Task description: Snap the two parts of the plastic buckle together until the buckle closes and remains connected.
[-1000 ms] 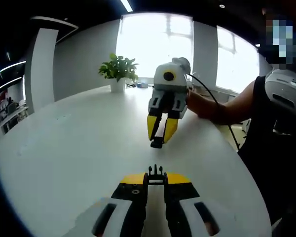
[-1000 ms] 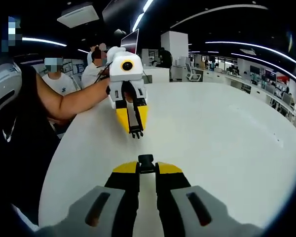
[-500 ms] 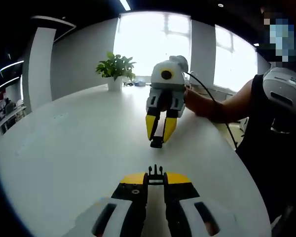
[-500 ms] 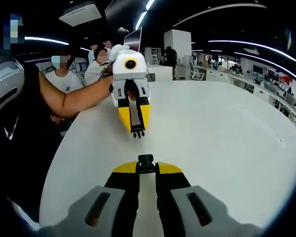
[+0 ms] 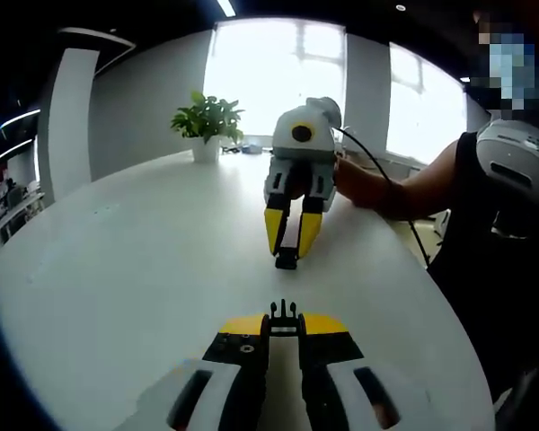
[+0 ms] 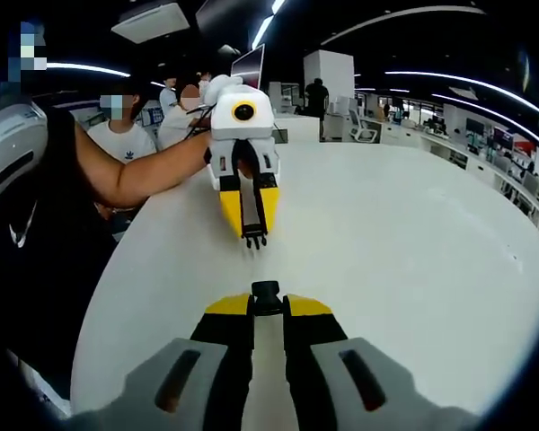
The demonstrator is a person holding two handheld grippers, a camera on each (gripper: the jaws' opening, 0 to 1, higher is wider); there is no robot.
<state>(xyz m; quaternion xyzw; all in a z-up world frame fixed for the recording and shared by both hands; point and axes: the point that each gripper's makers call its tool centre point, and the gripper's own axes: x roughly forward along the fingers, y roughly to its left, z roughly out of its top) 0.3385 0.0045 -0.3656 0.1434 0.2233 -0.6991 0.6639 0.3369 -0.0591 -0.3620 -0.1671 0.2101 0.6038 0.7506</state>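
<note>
Both grippers face each other above a white table (image 5: 126, 269), each holding one half of a black plastic buckle. My left gripper (image 5: 284, 321) is shut on the pronged buckle half (image 5: 284, 314), whose prongs stick out past its yellow tips; that half shows again in the right gripper view (image 6: 254, 239) in the facing left gripper (image 6: 249, 224). My right gripper (image 6: 267, 300) is shut on the socket buckle half (image 6: 266, 293); the left gripper view shows it (image 5: 287, 261) at the tips of the right gripper (image 5: 287, 253). A gap separates the two halves.
A potted plant (image 5: 207, 126) stands at the table's far end before bright windows. The person's arm (image 5: 404, 189) reaches in from the right. Several seated people (image 6: 126, 135) and a monitor (image 6: 249, 67) are behind the table (image 6: 413, 251) in the right gripper view.
The right gripper has drifted slightly left and a bit further off in the left gripper view; the left gripper has shifted slightly right in the right gripper view. Both grips hold.
</note>
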